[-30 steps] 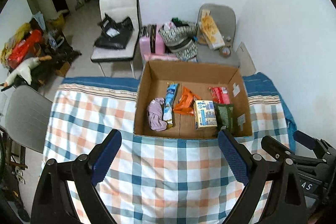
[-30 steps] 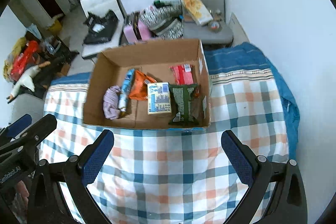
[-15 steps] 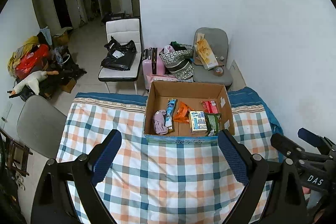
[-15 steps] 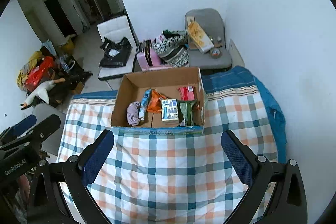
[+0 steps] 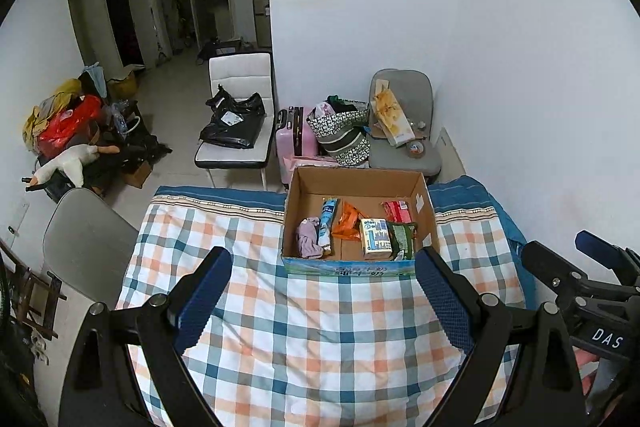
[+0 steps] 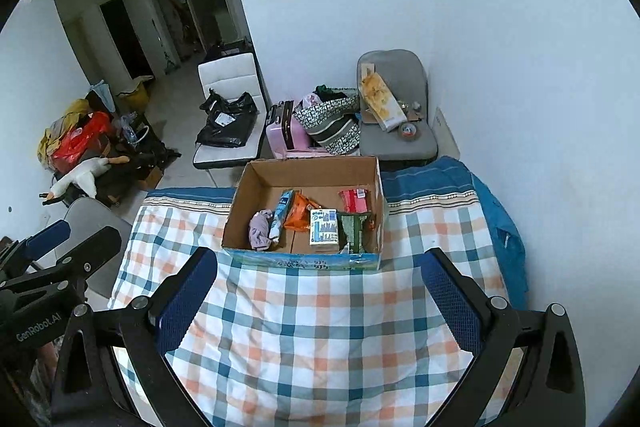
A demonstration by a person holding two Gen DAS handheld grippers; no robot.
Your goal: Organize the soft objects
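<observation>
An open cardboard box [image 5: 424,203] [image 6: 240,211] stands at the far side of a checked table. In it lie a mauve cloth [image 5: 307,239] [image 6: 259,229], a blue tube [image 5: 328,223] [image 6: 282,213], an orange packet [image 5: 347,225] [image 6: 298,215], a white-and-blue carton [image 5: 375,238] [image 6: 324,226], a green packet [image 5: 402,237] [image 6: 354,227] and a red packet [image 5: 396,211] [image 6: 353,199]. My left gripper [image 5: 322,301] and right gripper [image 6: 320,301] are both open and empty, well back from the box and above the table.
The checked tablecloth [image 5: 320,327] [image 6: 320,327] covers the table. Behind the table stand a white chair with a black bag [image 5: 236,123], a pink suitcase [image 5: 294,139] and a grey chair [image 5: 404,131]. A grey chair back [image 5: 84,239] is at the table's left. The wall is on the right.
Both grippers have pulled back and up from the box, so it looks smaller and farther. Both stay open and empty.
</observation>
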